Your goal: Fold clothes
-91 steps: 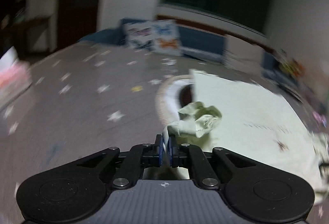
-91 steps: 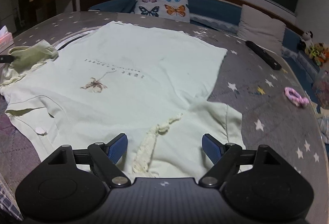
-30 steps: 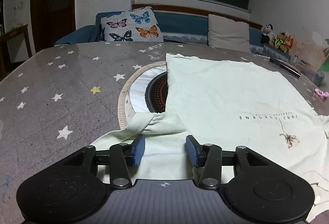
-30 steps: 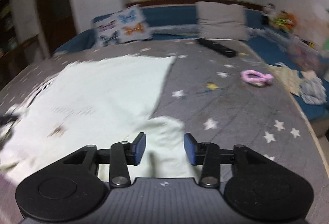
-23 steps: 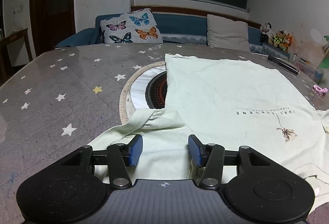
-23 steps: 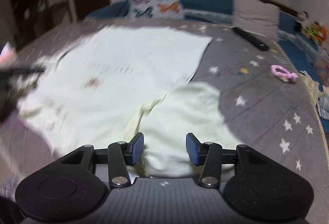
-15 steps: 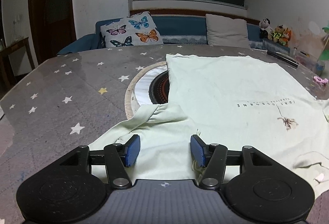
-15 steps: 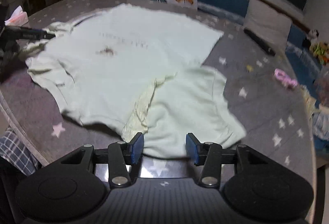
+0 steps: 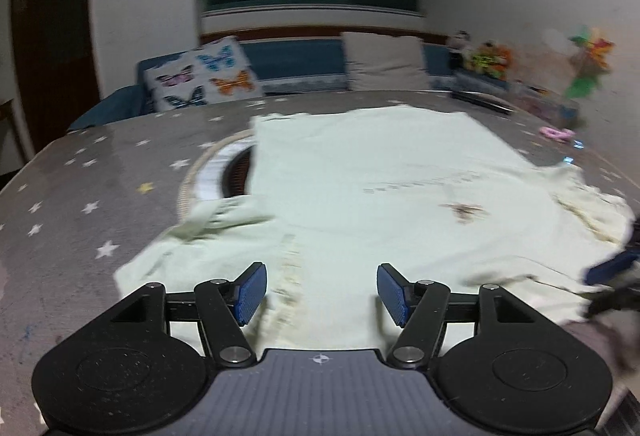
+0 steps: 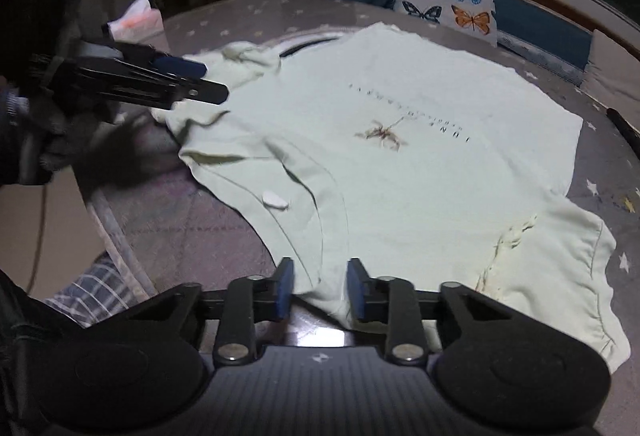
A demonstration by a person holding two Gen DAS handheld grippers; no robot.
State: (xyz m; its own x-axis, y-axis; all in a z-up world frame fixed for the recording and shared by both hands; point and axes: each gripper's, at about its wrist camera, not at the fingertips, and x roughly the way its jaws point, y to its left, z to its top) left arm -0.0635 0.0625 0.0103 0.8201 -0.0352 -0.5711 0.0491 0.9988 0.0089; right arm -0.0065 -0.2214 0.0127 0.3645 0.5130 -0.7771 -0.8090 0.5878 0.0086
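The pale green T-shirt [image 10: 400, 164] lies flat on the starred worktop [image 9: 100, 172], its shoulder under the left tongs [image 9: 319, 294], just spreading wider, its collar edge seemingly between the narrowing, unclamped right tongs [image 10: 319, 290].

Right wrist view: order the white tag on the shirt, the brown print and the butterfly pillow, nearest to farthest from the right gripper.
From the right gripper:
1. White tag, on the shirt near its collar, just ahead and left.
2. Brown print, mid-shirt, further ahead.
3. Butterfly pillow, on the sofa beyond the table, far back and right.
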